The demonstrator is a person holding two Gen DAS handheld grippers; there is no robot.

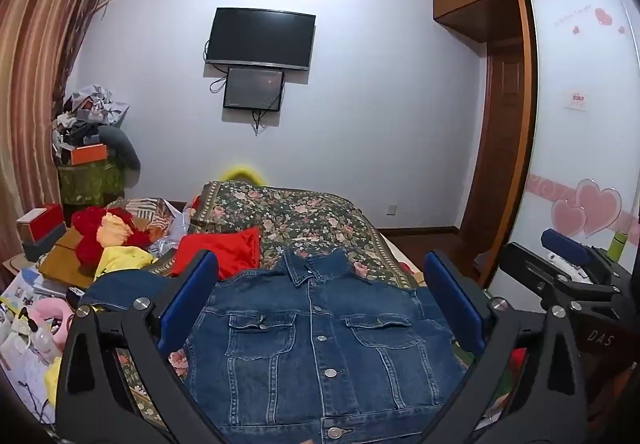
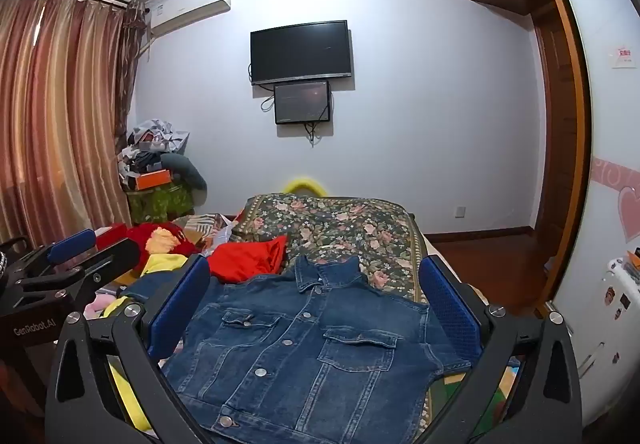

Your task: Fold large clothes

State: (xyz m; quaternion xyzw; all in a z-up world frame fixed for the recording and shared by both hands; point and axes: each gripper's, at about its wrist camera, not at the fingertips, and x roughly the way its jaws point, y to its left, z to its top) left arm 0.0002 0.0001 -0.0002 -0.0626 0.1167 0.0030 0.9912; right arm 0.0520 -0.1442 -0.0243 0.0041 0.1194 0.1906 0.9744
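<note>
Right up close, the left hand-held gripper (image 1: 320,304) has its two blue fingers (image 1: 188,300) spread wide, with nothing between them. The right hand-held gripper (image 2: 312,304) is spread wide too, and it holds nothing. Both hang above the jean jacket (image 1: 320,344) and do not touch it.

The jean jacket lies flat on the bed (image 1: 312,216), front side up, buttons done, collar pointing to the far wall. One sleeve (image 1: 124,290) sticks out to the left, toward a pile of clothes (image 1: 116,240) beside the bed. The right sleeve looks tucked in near the jacket's edge, but I cannot tell for sure. A red cloth (image 1: 224,250) lies just past the jacket's left shoulder.

This jacket is probably thick and a bit heavy. Jean cloth is stiff, so it should bend in big folds and not flop like a thin shirt. It is not slippery and will not break. The metal buttons (image 1: 330,373) and the thick seams make hard lumps, so they are poor spots to pinch.

A good place to grab seems to be the shoulder edge or the sleeve end, where only a layer or two of cloth fits between the fingers. One side for each gripper would likely keep it from sagging.
</note>
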